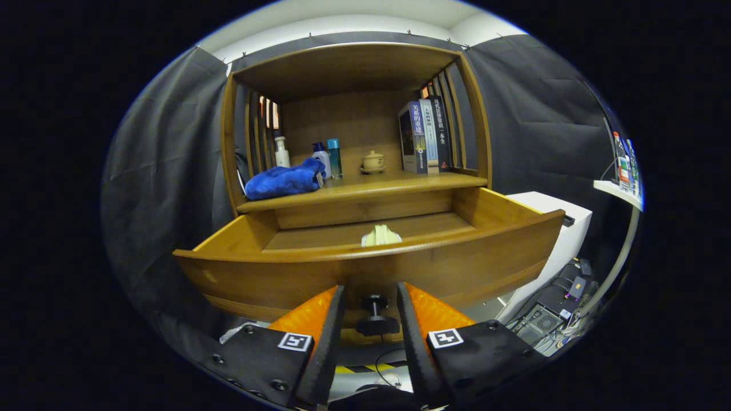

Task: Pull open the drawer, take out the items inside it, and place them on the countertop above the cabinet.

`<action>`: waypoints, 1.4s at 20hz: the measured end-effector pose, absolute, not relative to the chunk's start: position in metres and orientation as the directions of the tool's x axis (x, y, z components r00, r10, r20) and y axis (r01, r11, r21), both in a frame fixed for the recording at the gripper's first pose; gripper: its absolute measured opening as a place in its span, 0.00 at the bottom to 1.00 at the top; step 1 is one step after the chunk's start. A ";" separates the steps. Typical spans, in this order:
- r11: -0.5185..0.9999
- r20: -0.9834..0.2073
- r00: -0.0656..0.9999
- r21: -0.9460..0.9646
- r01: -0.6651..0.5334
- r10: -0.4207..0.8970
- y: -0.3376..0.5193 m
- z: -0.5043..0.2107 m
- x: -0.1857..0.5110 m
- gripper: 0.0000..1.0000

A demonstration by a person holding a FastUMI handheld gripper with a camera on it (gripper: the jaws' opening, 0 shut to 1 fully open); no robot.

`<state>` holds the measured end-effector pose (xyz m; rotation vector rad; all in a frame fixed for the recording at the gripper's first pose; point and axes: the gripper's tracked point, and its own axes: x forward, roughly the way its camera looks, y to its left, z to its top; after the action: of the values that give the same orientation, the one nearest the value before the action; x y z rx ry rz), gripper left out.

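Observation:
The wooden drawer (371, 268) of the cabinet stands pulled out toward me. Inside it, near the front wall, lies a pale yellow-white item (381, 235), only partly seen over the drawer's front. A dark round knob (374, 314) sticks out of the drawer front, and it sits in the gap between my two fingers. My gripper (371, 297) is open, its fingers standing either side of the knob without pressing on it. On the countertop (400, 184) above the drawer lies a blue cloth (284, 180).
On the countertop also stand a few small bottles (321, 157), a little lidded pot (373, 161) and upright books (425, 136). A white box (562, 228) stands right of the drawer, with cables and equipment (557, 311) on the floor below.

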<state>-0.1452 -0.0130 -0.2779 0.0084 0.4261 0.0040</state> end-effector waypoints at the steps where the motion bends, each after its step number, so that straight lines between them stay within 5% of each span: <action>1: 1.000 -0.409 0.912 0.010 -0.002 0.006 -0.013 -0.270 -0.145 0.62; 14: 1.000 -0.359 0.933 0.022 -0.019 0.026 -0.004 -0.188 -0.083 0.99; 20: 0.998 -0.475 0.880 -0.052 -0.037 0.008 -0.004 -0.194 -0.025 0.99; 28: 0.997 -0.757 0.653 -0.072 -0.041 -0.028 -0.014 -0.251 0.026 0.98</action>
<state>0.0259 -0.0135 -0.2512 -0.0851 0.8596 0.0070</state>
